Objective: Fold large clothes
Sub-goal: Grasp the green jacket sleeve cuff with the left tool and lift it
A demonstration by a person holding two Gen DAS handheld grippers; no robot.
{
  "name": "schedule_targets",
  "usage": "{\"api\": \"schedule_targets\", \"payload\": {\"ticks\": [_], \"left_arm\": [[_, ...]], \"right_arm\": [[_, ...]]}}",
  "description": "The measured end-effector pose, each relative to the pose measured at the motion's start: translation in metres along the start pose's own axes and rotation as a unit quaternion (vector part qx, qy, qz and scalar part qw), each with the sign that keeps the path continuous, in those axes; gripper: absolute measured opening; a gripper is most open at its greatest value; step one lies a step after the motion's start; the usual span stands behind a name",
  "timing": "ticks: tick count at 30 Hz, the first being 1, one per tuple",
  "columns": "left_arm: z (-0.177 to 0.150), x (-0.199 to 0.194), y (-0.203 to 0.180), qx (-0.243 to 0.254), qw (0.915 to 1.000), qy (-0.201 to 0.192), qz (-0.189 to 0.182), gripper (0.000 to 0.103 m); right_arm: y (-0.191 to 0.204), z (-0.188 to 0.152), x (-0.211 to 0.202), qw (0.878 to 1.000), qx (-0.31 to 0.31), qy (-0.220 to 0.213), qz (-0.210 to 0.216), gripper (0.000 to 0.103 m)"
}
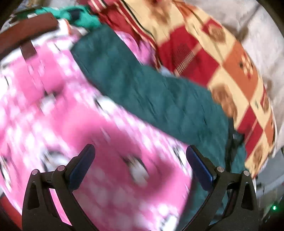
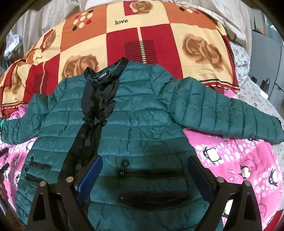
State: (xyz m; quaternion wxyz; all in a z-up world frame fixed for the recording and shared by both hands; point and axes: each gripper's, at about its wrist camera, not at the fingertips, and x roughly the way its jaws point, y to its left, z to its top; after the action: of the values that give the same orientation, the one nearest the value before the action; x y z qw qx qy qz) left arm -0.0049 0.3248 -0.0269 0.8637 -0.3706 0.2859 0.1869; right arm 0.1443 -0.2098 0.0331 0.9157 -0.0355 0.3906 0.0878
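Observation:
A dark green quilted puffer jacket [image 2: 134,122] lies spread front-up on a pink penguin-print blanket [image 2: 236,160], both sleeves stretched out sideways, its black lining showing along the open front. My right gripper [image 2: 144,163] is open and empty, hovering over the jacket's lower front above a zip pocket [image 2: 150,173]. In the blurred left wrist view one green sleeve [image 1: 145,88] runs across the pink blanket [image 1: 53,110]. My left gripper [image 1: 140,151] is open and empty above the blanket, just short of the sleeve.
A red, orange and cream rose-patterned quilt [image 2: 142,35] lies behind the jacket, also in the left wrist view [image 1: 221,58]. A brown wooden bed frame [image 1: 26,33] and a teal garment [image 1: 78,16] sit at the far left. Grey furniture [image 2: 266,67] stands at the right.

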Motion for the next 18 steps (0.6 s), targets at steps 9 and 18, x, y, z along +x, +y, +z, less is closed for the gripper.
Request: {"api": "schedule_targets", "payload": {"ticks": [9, 18], "left_arm": [[0.072, 0.009, 0.070, -0.030, 0.9963, -0.081, -0.002, 0.102], [0.091, 0.049, 0.073, 0.011, 0.9911, -0.132, -0.007, 0.098]], "right_arm": [[0.007, 0.000, -0.002, 1.000, -0.011, -0.002, 0.021, 0.095], [0.013, 0.001, 0.006, 0.999, -0.021, 0.012, 0.030, 0.095]]}}
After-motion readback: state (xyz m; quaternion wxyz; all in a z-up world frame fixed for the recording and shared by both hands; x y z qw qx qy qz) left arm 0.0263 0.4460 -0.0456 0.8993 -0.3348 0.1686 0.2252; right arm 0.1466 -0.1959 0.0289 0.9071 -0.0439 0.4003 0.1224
